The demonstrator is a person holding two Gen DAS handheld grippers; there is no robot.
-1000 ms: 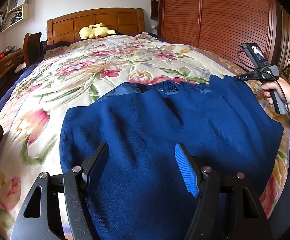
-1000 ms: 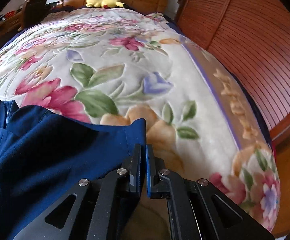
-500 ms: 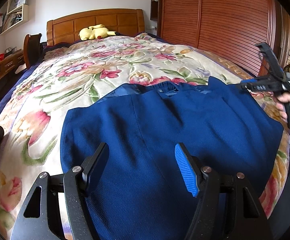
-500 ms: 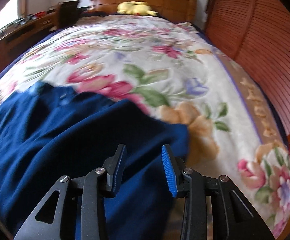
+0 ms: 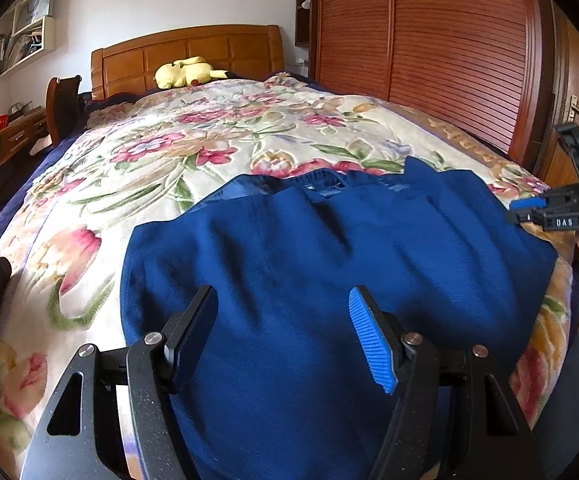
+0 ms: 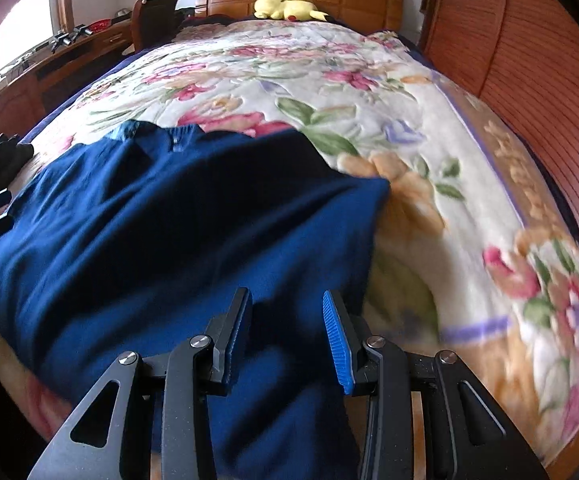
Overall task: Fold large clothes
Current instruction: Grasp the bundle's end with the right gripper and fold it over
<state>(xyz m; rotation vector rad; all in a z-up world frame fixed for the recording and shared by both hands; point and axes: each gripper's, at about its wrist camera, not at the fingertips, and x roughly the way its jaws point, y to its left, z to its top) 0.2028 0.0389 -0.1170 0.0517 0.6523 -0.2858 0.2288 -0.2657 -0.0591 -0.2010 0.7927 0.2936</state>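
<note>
While both the left gripper and right gripper hover wide open holding nothing, the dark blue garment lies spread, slightly rumpled, across the bed's foot edge.

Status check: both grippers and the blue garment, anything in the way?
Left gripper open, empty. Right gripper open, empty. Blue garment flat on floral blanket. Nothing on it.
</note>
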